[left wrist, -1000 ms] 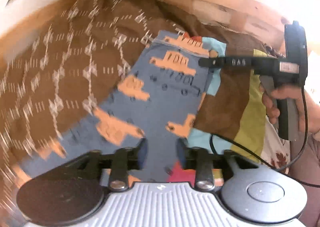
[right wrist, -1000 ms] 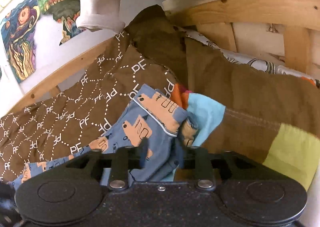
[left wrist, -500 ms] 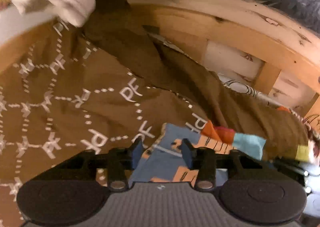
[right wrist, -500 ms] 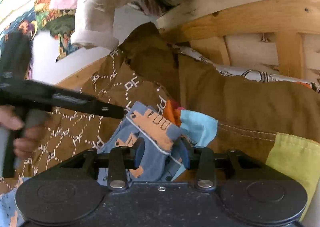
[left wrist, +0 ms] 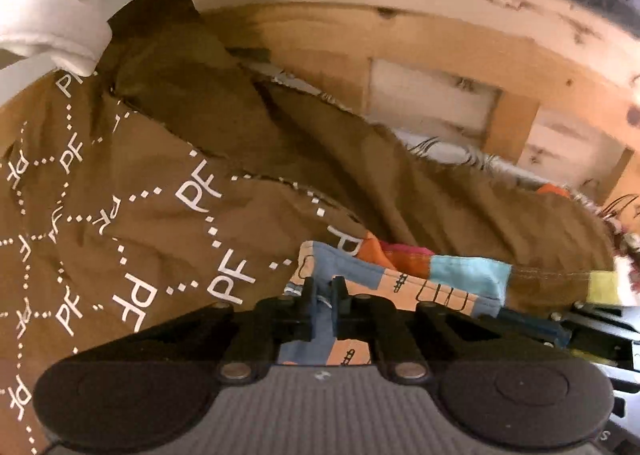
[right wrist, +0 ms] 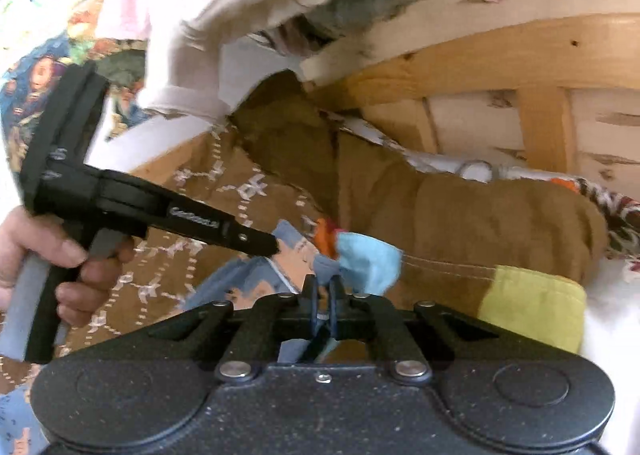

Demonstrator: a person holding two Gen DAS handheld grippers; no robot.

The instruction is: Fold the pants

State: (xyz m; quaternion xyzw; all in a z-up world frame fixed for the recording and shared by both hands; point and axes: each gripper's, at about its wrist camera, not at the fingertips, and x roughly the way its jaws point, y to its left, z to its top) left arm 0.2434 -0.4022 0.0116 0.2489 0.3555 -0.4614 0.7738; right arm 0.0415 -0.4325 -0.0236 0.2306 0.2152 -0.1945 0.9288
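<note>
The pants (left wrist: 352, 275), blue with orange printed shapes, lie on a brown blanket (left wrist: 120, 215) that covers a bed with a wooden frame (left wrist: 400, 35). In the left wrist view they sit at about 6 o'clock, just above the tool.

The left hand-held gripper (left wrist: 322, 287) has its fingers pressed nearly together, with a fold of the blue cloth between them, so it is pinching the pants at one edge. The right hand-held gripper (right wrist: 322, 289) is also closed tightly on the blue cloth, at about 6 o'clock in its own view. In that view the left tool comes in from 9 o'clock, and its tip touches the pants just beside the right one.

I think both tools hold the same end of the pants close together because one part was brought over onto another, and the two grips keep the layers aligned. The cloth is soft and thin, so a single grip would let it sag and twist.

A white garment (right wrist: 240, 15) hangs at 12 o'clock, well apart from the pants.
</note>
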